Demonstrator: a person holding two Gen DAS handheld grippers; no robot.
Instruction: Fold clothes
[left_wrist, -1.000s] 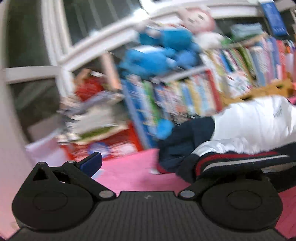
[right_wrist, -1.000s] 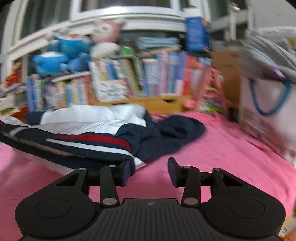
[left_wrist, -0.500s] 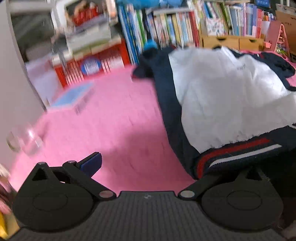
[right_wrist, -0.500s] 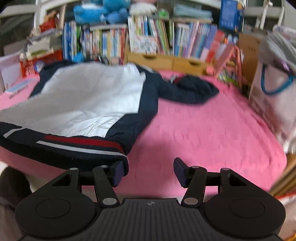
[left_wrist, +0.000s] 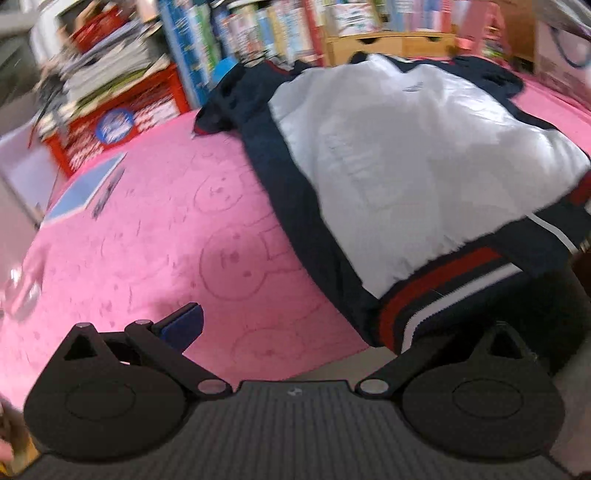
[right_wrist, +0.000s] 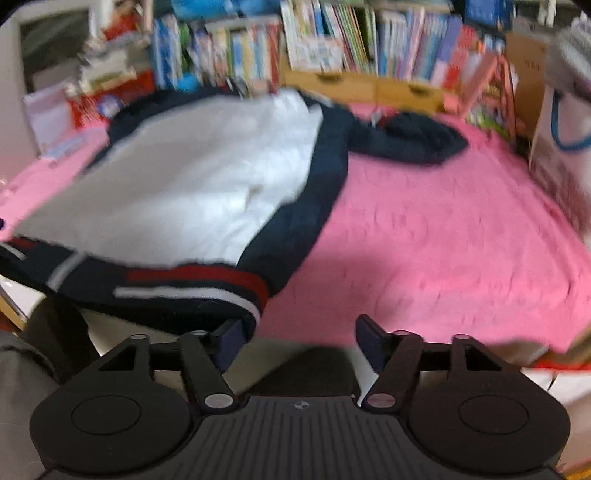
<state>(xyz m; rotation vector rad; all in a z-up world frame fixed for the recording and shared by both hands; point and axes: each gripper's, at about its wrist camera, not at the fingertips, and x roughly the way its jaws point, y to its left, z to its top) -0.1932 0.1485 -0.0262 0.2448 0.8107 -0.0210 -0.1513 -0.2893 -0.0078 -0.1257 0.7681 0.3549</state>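
Pink blanket (left_wrist: 155, 229) everywhere, with the navy-and-white jacket (left_wrist: 406, 155) spread flat on it, lining up, striped hem (left_wrist: 443, 291) hanging off the near edge. From the left wrist view the left gripper (left_wrist: 295, 325) is spread wide; its right finger hides under that hem, so whether it touches I can't tell. A second ago this camera faced the bookshelves. Right view: right gripper (right_wrist: 301, 338) jaws are opening, nothing between them, hem just beside the left pad. Looks like spreading's done; next calls for grabbing a side to fold over.
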